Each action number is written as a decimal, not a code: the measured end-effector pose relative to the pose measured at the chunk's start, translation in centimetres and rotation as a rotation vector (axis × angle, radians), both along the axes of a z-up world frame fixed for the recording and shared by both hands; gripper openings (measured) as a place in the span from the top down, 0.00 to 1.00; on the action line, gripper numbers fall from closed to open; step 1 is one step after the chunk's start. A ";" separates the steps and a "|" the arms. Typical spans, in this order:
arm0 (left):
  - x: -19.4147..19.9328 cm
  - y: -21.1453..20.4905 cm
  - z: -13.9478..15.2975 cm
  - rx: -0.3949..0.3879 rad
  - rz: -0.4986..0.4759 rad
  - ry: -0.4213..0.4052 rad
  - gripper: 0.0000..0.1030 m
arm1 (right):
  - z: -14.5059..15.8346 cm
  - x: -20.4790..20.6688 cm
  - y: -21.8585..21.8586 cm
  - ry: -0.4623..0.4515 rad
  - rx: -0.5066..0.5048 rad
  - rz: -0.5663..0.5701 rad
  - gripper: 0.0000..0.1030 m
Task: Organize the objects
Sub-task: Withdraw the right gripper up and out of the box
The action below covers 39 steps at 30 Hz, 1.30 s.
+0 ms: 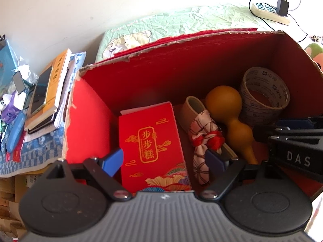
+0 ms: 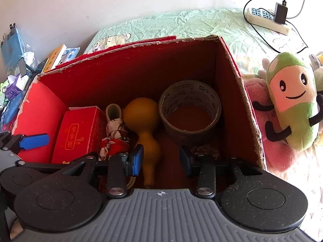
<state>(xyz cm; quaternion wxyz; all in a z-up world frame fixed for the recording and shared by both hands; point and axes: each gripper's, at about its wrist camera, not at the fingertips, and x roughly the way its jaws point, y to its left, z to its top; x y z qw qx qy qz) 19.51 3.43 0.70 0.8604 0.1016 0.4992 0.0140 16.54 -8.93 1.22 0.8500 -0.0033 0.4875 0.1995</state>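
the red cardboard box sits on a bed with a pale green sheet, its top edges torn and ragged, showing brown corrugated board under the red skin. inside, from left to right: a red gift carton printed in gold with "步步糕" above clouds and fan-like flowers, a small beige roll, a white-and-brown patterned cloth bundle tied with red cord, a tan gourd lying with its narrow end toward the cameras, and a wide roll of printed tape standing on its flat side in the right corner (its lettering is too small to read).

the left gripper hovers over the carton with its blue-padded jaws wide apart and empty. the right gripper hangs over the gourd's neck, jaws apart, holding nothing; its body, marked "das", shows at the right in the left wrist view.

a green plush toy with a smiling face leans outside the box's right wall. a power strip lies near the wall.
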 end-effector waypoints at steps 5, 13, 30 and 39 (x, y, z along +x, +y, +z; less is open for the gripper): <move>0.0 0.0 0.0 0.002 0.001 0.001 0.15 | 0.1 -0.2 0.1 -0.026 -0.019 0.002 0.59; 0.0 0.0 0.0 0.013 0.009 -0.002 0.15 | 0.2 -0.4 0.1 -0.042 -0.022 -0.001 0.59; -2.4 -0.2 3.2 0.025 0.097 -0.081 0.15 | 2.7 -2.0 -0.9 -0.092 -0.015 0.018 0.54; -5.0 -0.5 6.0 -0.021 0.079 -0.121 0.15 | 5.8 -3.7 -2.3 -0.154 0.048 0.002 0.52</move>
